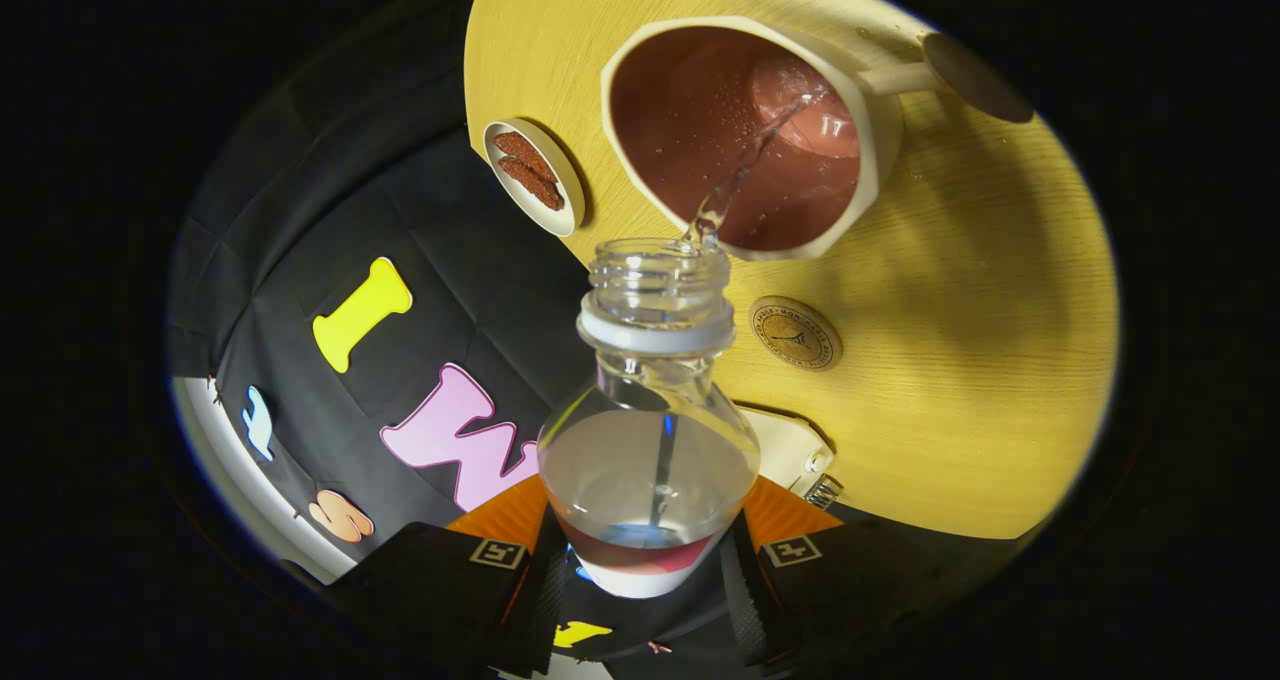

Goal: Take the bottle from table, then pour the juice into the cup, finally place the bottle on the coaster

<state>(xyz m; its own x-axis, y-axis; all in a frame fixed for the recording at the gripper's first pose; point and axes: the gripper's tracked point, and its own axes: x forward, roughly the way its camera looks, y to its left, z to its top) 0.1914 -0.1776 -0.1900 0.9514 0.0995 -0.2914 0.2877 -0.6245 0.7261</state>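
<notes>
- Tongs (645, 570), bottom centre of frame, are closed on the bottle (650, 440), one finger pressing each side of its lower body. Grip looks firm, no slack visible.
- Bottle sits centre frame, tipped forward, open neck pointing up-frame toward the cup (745, 135).
- Step in hand, as I read it: the pour. A thin clear stream (745, 165) leaves the bottle lip and lands inside the cup, upper centre of frame.
- The liquid looks clear, not coloured; a fair amount is left in the bottle body.
- To do it well: hold the tilt steady and keep the lip over the cup's near rim. The stream crosses just inside that rim, so the margin is thin; a drop in tilt could dribble onto the table (960, 340).
- Raise the tilt slowly as the level falls; avoid surging.
- Coaster (796, 333) is the round disc right of the bottle neck, just below the cup. Short move once the pour is done; right the bottle first.
- Small dish (533, 175) with two brown pieces sits upper left of the cup, clear of the pour.
- Hard to make out: the fill level in the cup, since the dark inside and glare hide the surface.
- Droplets on the cup's inner wall could be splash; not sure.
- Cup handle runs to a dark round thing (975, 78) at upper right; can't identify it.
- Pale object (785, 450) with a metal part right of the bottle body is partly hidden; unclear what it is.
</notes>
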